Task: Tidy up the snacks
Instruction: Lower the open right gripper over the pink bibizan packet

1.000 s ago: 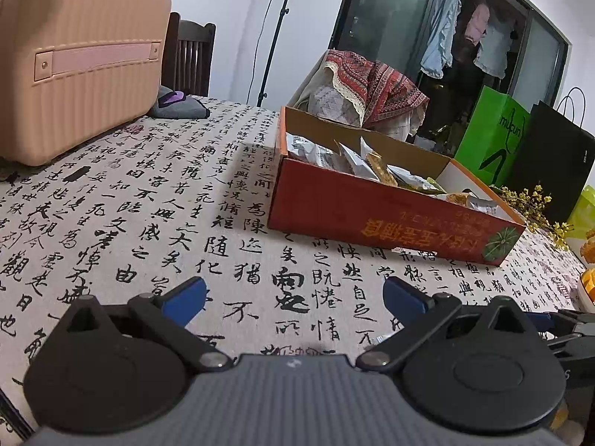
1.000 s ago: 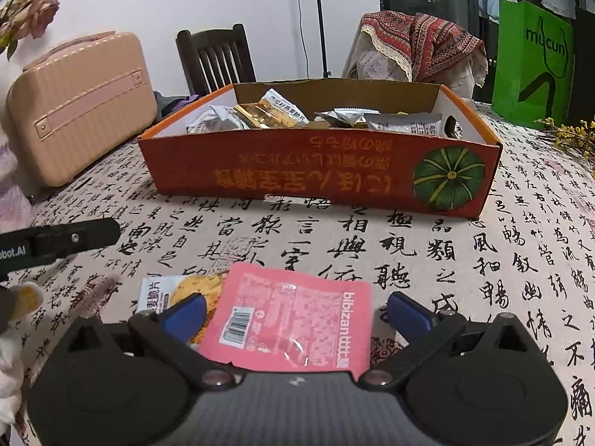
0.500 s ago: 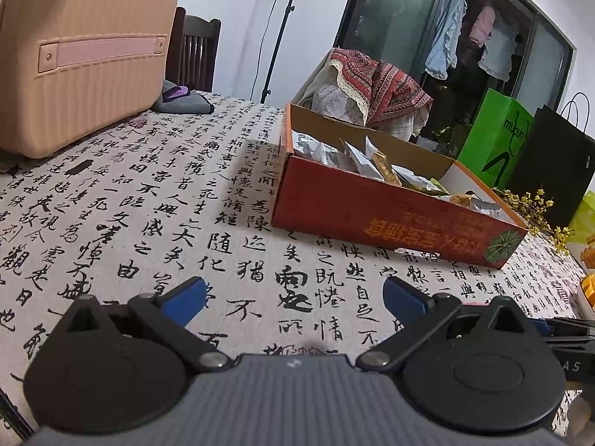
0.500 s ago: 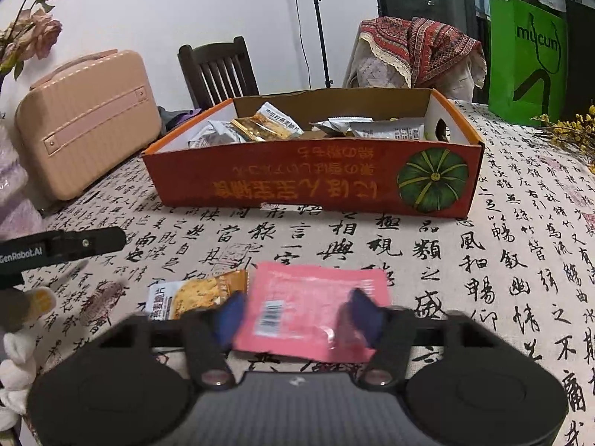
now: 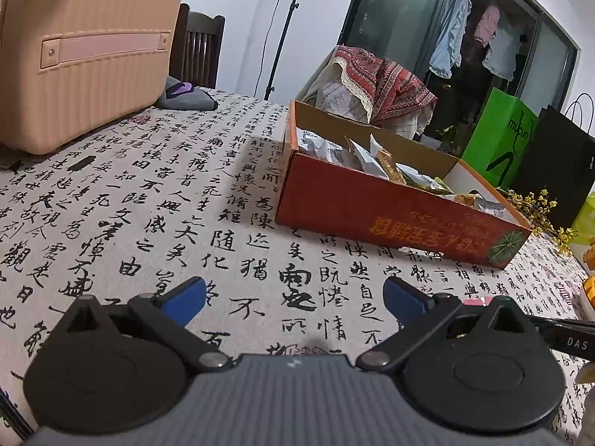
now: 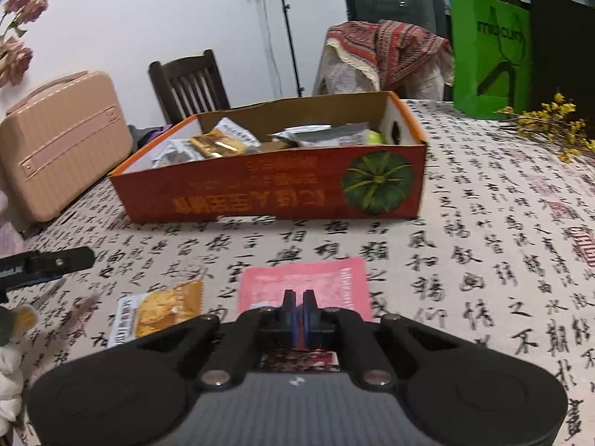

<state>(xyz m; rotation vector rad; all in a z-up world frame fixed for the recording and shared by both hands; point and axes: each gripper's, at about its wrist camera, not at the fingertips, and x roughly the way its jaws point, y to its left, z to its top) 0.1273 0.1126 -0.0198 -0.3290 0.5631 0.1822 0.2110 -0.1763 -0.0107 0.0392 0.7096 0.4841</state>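
A red cardboard box (image 6: 267, 189) with several snack packets inside stands on the calligraphy tablecloth; it also shows in the left wrist view (image 5: 390, 212). My right gripper (image 6: 297, 306) is shut on the near edge of a pink snack packet (image 6: 308, 282), held just above the cloth. A yellow chips packet (image 6: 160, 308) lies on the cloth to its left. My left gripper (image 5: 293, 297) is open and empty, low over the cloth, well short of the box.
A pink suitcase (image 5: 74, 55) stands at the left on the table. A green bag (image 6: 491, 55), a black bag (image 5: 557, 163) and yellow dried flowers (image 6: 550, 126) are at the far right. A wooden chair (image 6: 186, 85) stands behind the table.
My right gripper closed from wide open onto the pink packet and lifted slightly. The left gripper drifted slightly and stayed open.
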